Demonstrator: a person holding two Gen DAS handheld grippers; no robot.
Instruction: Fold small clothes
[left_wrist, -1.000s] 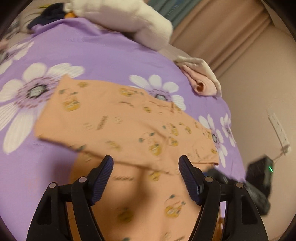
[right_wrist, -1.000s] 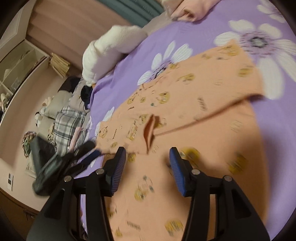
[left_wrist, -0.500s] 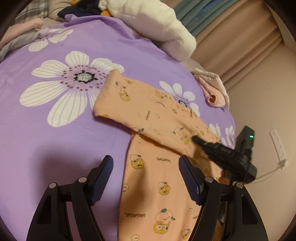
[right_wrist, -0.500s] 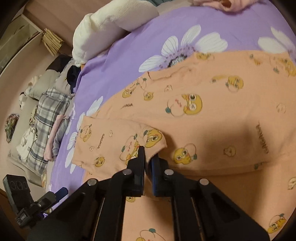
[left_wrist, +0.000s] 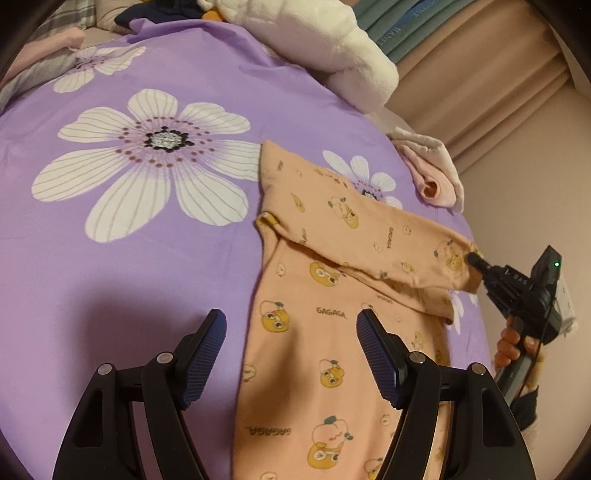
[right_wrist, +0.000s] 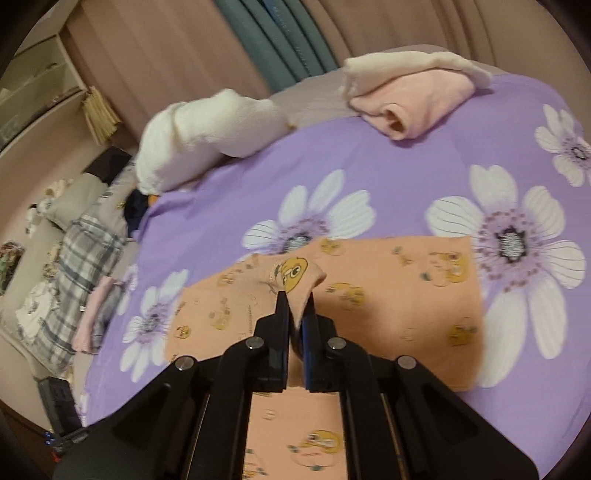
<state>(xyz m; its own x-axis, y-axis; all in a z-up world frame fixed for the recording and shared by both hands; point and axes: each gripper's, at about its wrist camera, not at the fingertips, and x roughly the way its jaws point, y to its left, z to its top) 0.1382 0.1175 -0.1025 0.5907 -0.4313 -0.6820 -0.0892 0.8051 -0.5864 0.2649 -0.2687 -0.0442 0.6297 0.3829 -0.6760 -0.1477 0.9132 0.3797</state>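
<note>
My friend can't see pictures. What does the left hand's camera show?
An orange shirt with cartoon fruit lies on a purple flowered bedsheet. The right gripper pinches the end of its sleeve, while the left gripper hovers open above the shirt.

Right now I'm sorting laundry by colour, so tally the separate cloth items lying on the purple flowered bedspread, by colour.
Orange printed garment, its end pinched by the right gripper: 1
Pink folded garment: 1
White fluffy blanket: 1
Total: 3
The clothes heaped beyond the bedspread's edge are left out; they are too jumbled to count.
</note>
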